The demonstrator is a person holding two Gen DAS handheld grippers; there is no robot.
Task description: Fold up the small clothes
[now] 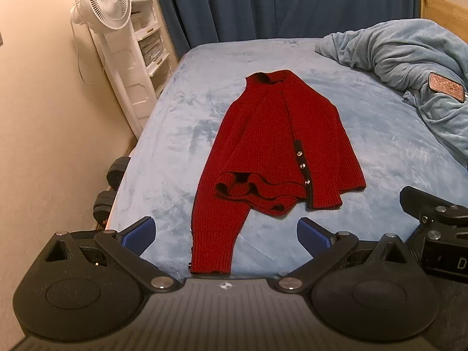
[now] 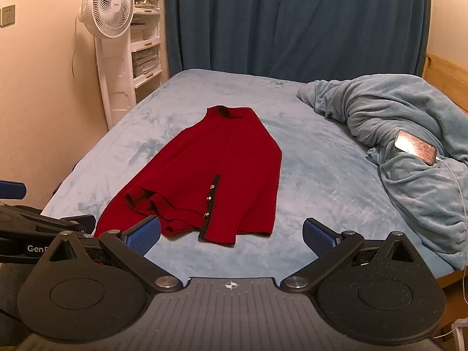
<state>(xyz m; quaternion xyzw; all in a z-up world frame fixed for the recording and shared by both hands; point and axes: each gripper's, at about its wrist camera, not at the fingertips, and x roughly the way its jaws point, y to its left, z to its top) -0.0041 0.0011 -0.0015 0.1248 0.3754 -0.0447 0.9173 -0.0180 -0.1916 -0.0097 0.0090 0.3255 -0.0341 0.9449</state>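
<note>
Cardigan (image 1: pixel 275 152) lies flat on the bed (image 1: pixel 175 134), its length running away from both grippers, cuff and hem nearest. Left gripper (image 1: pixel 226 234), spread wide and empty, hangs over the near sleeve; right gripper (image 2: pixel 231 235), equally spread, faces the hem.

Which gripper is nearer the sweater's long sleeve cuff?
Left. The left gripper hovers open right over the sleeve cuff of the red sweater; the right gripper hovers open further right, at the hem.
</note>
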